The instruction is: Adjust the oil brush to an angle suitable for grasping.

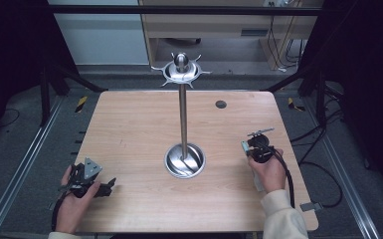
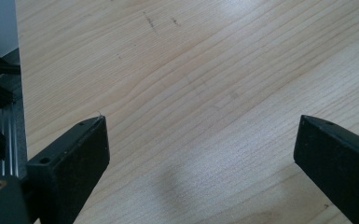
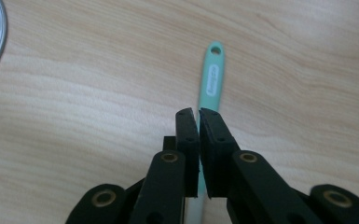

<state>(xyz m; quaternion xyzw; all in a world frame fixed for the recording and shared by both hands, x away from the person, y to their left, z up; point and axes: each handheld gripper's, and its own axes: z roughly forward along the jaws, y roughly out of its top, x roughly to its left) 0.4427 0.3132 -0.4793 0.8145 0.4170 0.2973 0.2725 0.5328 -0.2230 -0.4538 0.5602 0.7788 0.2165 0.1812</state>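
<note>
The right gripper [image 3: 198, 113] clenches a light, stiff mint-green plastic utensil handle [image 3: 212, 79] mid-shaft (slippery, probably); left gripper [image 2: 200, 140] fingers released.

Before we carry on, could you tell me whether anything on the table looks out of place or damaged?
Nothing stands out. The metal stand is upright in the middle of the table, its hooks bare. The right gripper is shut on a mint-green handle, and the left gripper is open over bare wood.

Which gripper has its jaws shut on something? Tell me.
The right gripper: its jaws clamp a mint-green handle. The left gripper has its jaws wide apart over bare table.
</note>
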